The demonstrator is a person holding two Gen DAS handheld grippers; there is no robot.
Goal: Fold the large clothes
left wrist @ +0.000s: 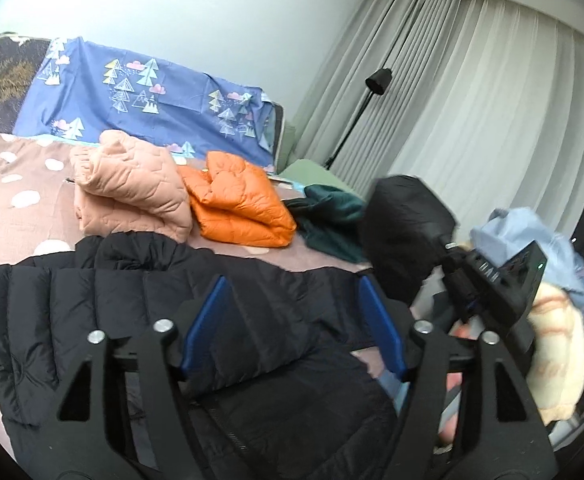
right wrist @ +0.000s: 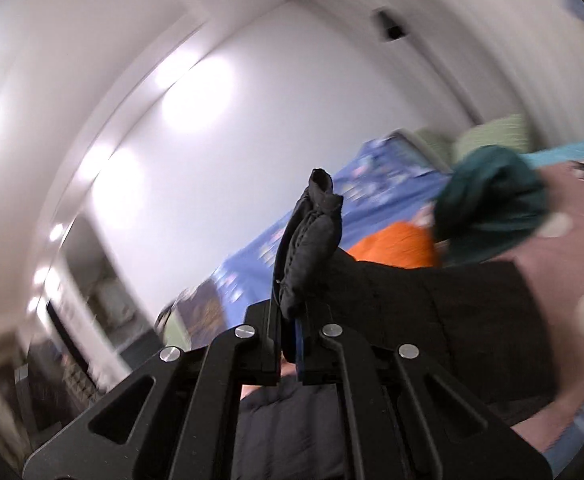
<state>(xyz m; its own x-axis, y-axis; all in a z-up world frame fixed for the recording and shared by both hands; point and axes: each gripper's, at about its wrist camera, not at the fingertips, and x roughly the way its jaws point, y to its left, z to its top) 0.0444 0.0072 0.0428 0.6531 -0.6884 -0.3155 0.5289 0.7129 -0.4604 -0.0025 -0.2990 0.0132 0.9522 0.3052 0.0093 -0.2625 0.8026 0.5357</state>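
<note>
Black puffer jacket (left wrist: 140,304): quilted, matte, channel-stitched; lay spread on the pink dotted bedspread (left wrist: 16,196), directly below the left gripper (left wrist: 292,320), whose blue-padded jaws stood wide apart, empty. The right gripper (right wrist: 290,320) was closed, pinching a bunched fold of the jacket upright. Behind: folded peach jacket (left wrist: 132,188), orange jacket (left wrist: 240,204), teal garment (left wrist: 332,220).

text: none legible | labels: none | numbers: none | both views checked
</note>
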